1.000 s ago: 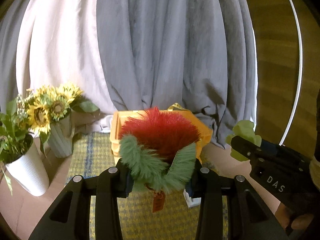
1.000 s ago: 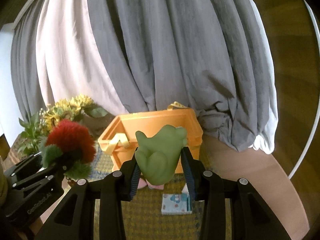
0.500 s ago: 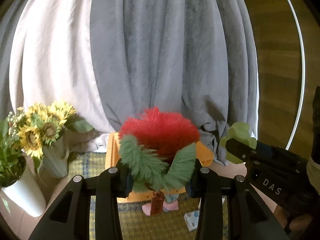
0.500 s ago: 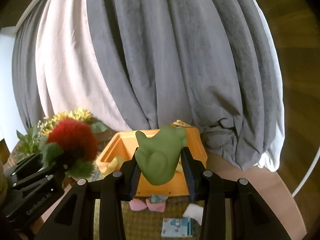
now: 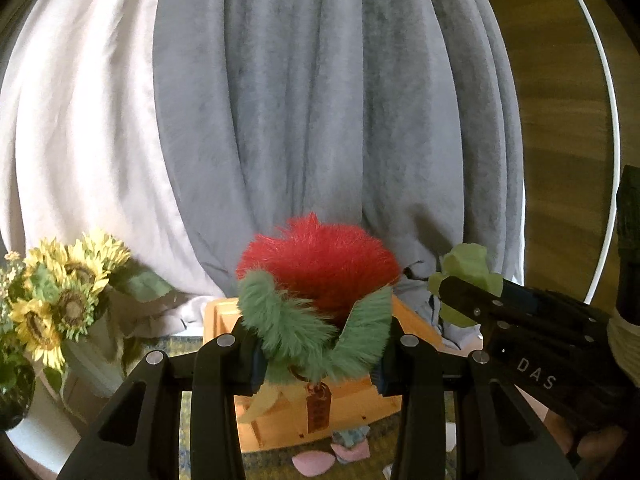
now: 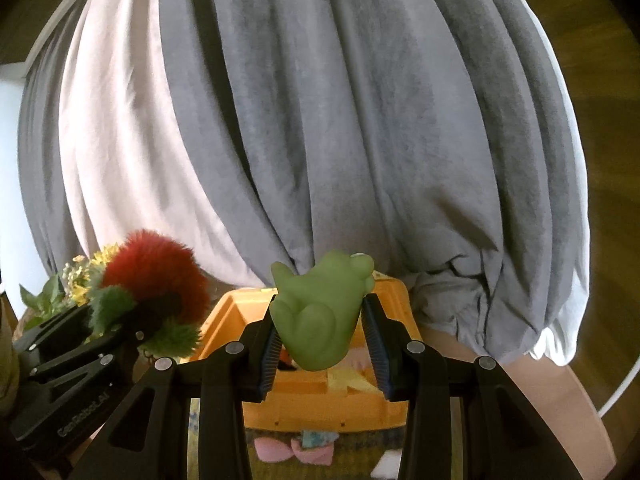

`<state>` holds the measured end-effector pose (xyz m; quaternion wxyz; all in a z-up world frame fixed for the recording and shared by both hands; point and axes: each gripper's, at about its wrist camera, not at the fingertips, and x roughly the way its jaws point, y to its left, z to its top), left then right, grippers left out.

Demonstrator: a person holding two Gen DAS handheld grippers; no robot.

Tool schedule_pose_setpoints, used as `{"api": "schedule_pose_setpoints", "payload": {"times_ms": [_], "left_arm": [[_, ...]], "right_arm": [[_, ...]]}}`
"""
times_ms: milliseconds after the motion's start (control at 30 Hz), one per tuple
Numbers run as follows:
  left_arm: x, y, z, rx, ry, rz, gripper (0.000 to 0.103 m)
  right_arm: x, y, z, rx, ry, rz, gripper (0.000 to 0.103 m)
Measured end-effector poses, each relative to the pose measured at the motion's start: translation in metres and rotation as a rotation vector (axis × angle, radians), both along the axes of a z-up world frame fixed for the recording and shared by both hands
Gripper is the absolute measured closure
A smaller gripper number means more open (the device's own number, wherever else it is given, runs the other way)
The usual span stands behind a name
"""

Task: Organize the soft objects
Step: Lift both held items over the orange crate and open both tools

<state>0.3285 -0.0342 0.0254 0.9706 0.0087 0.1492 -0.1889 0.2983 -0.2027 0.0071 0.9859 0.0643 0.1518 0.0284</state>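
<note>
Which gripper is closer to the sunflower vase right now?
Left. The left gripper, holding the red and green plush, sits on the sunflowers' side; the right gripper, with the green toy, is farther right.

Two claws point(image 5: 318, 354) point(image 6: 322, 344), two plush toys point(image 5: 316, 280) point(image 6: 320, 312), one orange bin point(image 6: 332, 404).

The left gripper point(image 5: 316, 354) is raised and level, its black fingers point(image 5: 224, 364) clamped on a furry red toy point(image 5: 316, 264) with green fringe. The right gripper point(image 6: 320, 344) is level beside it on its right, blue-ribbed pads point(image 6: 269, 354) pressed against a green soft toy point(image 6: 320, 312). The grippers are near each other, not touching.
</note>
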Motion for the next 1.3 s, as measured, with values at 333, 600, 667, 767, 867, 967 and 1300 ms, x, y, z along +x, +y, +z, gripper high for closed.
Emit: {"api": "schedule_pose_setpoints", "payload": {"times_ms": [333, 600, 667, 767, 867, 967, 1300], "left_arm": [[0.041, -0.008, -0.002, 0.015, -0.002, 0.016, 0.064], [0.079, -0.014, -0.018, 0.048, 0.038, 0.036, 0.064], [0.087, -0.017, -0.024, 0.062, 0.052, 0.038, 0.064], [0.101, -0.021, -0.034, 0.089, 0.077, 0.041, 0.064], [0.113, -0.024, -0.044, 0.109, 0.108, 0.041, 0.064], [0.127, -0.026, -0.054, 0.126, 0.143, 0.042, 0.064], [0.155, -0.030, -0.084, 0.153, 0.266, 0.014, 0.061]], "right_arm": [[0.036, -0.001, 0.001, -0.025, -0.015, 0.008, 0.063], [0.077, -0.008, -0.010, -0.049, 0.012, 0.000, 0.063], [0.087, -0.010, -0.014, -0.051, 0.030, -0.002, 0.063], [0.102, -0.012, -0.019, -0.061, 0.056, -0.001, 0.063], [0.116, -0.014, -0.025, -0.063, 0.096, 0.007, 0.063], [0.130, -0.015, -0.033, -0.059, 0.137, 0.019, 0.063], [0.171, -0.011, -0.060, -0.083, 0.306, 0.081, 0.063]]}}
